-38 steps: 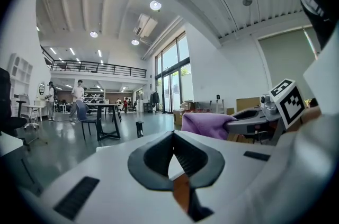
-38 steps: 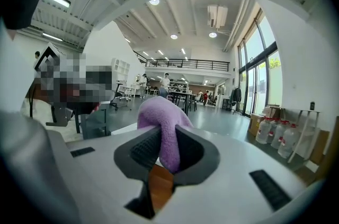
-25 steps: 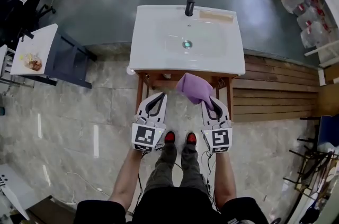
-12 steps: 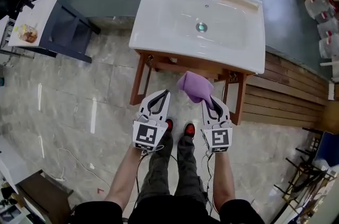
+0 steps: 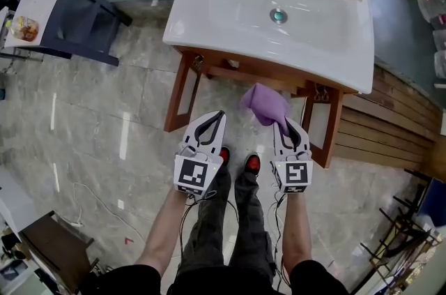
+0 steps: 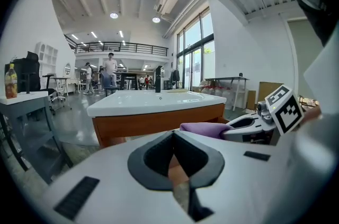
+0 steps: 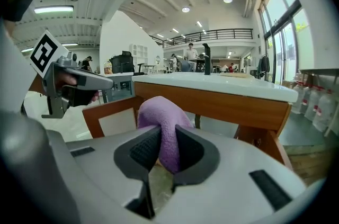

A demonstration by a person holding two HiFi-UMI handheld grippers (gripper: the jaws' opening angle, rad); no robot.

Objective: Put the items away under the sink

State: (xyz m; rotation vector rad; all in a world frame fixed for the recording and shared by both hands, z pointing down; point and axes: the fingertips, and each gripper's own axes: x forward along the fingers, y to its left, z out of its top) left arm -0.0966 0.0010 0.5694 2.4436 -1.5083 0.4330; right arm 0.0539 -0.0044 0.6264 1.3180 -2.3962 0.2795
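Observation:
A white sink (image 5: 209, 1) sits on a wooden vanity frame (image 5: 178, 95) with open space beneath it. My right gripper (image 5: 282, 123) is shut on a purple cloth (image 5: 263, 102), which bulges out past the jaws just in front of the vanity's front rail. In the right gripper view the purple cloth (image 7: 159, 114) is pinched between the dark pads of my right gripper (image 7: 161, 138), level with the wooden rail (image 7: 212, 106). My left gripper (image 5: 220, 115) hangs beside it to the left. Its jaws meet at the tip and hold nothing (image 6: 172, 135).
A dark side table with a white top (image 5: 42, 8) stands to the left of the sink. Wooden decking (image 5: 397, 126) and plastic jugs (image 5: 432, 8) lie to the right. The person's red shoes (image 5: 252, 162) are on the tiled floor right behind the grippers.
Both grippers and the head have come down toward the vanity, so the sink looks larger and closer. The purple cloth stays in the right gripper, now level with the front rail.

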